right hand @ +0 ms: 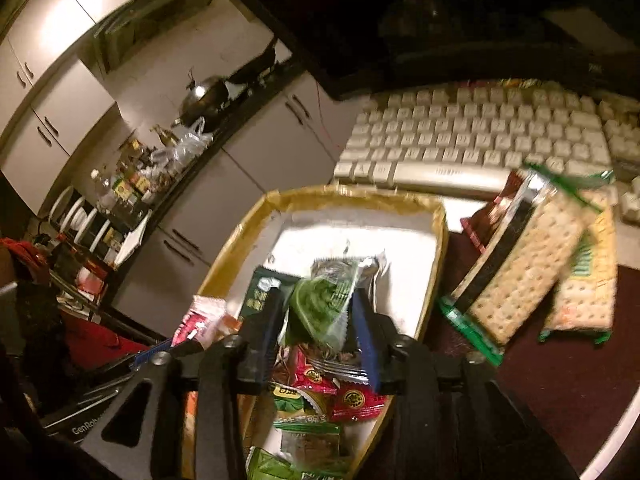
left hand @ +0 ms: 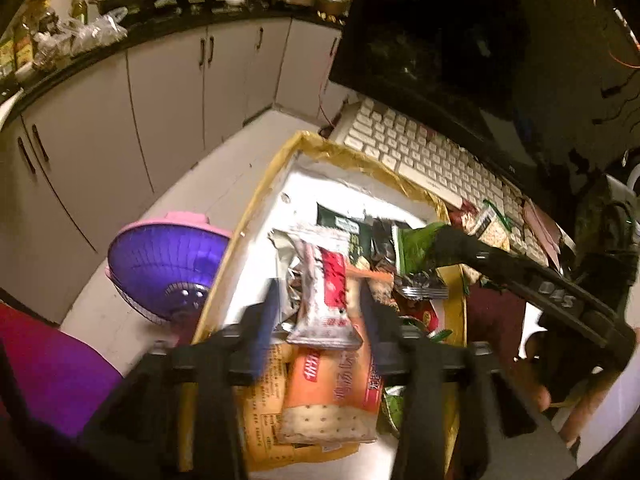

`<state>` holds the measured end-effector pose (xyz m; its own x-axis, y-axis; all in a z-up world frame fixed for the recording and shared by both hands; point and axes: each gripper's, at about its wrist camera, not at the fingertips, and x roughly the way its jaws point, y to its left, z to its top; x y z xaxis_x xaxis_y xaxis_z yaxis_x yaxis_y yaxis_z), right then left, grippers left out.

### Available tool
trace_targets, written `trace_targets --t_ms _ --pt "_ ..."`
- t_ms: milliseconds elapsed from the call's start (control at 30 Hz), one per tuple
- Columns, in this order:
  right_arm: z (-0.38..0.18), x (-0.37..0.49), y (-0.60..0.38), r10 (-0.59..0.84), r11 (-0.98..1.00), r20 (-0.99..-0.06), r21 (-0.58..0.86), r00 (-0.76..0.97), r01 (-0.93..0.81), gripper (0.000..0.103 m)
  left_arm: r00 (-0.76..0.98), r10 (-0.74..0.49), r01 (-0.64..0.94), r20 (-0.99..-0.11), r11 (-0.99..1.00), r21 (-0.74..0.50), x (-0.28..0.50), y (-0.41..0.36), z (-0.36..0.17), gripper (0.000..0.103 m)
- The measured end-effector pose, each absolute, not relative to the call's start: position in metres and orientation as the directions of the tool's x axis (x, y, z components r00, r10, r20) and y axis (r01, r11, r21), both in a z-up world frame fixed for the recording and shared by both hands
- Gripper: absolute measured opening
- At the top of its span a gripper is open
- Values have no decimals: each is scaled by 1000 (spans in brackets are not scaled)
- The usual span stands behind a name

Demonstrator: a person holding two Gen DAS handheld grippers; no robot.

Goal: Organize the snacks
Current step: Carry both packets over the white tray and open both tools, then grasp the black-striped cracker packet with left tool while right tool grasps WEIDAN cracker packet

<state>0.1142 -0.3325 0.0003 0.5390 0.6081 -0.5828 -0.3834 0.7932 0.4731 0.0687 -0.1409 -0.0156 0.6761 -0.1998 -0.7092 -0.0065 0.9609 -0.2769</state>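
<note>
1. Behind everything, pale kitchen cabinets [left hand: 168, 92] are running under a dark worktop crowded with pots, and a cream computer keyboard [left hand: 424, 156] is lying on the dark red desk mat [right hand: 560, 380] in front of a black monitor.
2. Just in front of the keyboard, a shallow white cardboard box with a yellow taped rim [left hand: 352, 152] is sitting, and loose snack packets are piling up in its near half.
3. Over that box the left gripper [left hand: 316, 312] is hanging with its blue-padded jaws standing apart; a red-and-silver foil snack packet [left hand: 326, 300] is lying between the fingers, with no pad visibly pressing on it.
4. Beneath that packet an orange cracker pack [left hand: 332, 396] is lying flat in the box.
5. Reaching in from the right, the right gripper [right hand: 320, 320] is hanging with its jaws also parted, and a clear green-filled snack packet [right hand: 320, 308] is sitting in the gap between them; I cannot tell whether the pads are touching it.
6. Red round-label packets [right hand: 352, 396] are lying just below it in the box.
7. Outside the box, to its right, green-trimmed cracker packs [right hand: 532, 260] are lying on the mat against the keyboard.
8. A purple plastic colander with a pink rim [left hand: 168, 256] is sitting left of the box.
</note>
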Motion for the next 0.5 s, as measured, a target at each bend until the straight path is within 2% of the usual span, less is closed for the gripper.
trace_targets --t_ms 33,133,500 --pt "5 110 -336 605 795 -571 470 555 -383 47 693 -184 -18 -697 962 -272 65 -140 -12 62" --pt "13 100 -350 603 794 -545 482 583 -370 48 728 -175 -21 -663 961 -276 57 -138 -4 70" --pt "11 76 -400 597 790 -517 510 614 -340 48 778 -252 129 -576 961 -247 21 -185 24 80"
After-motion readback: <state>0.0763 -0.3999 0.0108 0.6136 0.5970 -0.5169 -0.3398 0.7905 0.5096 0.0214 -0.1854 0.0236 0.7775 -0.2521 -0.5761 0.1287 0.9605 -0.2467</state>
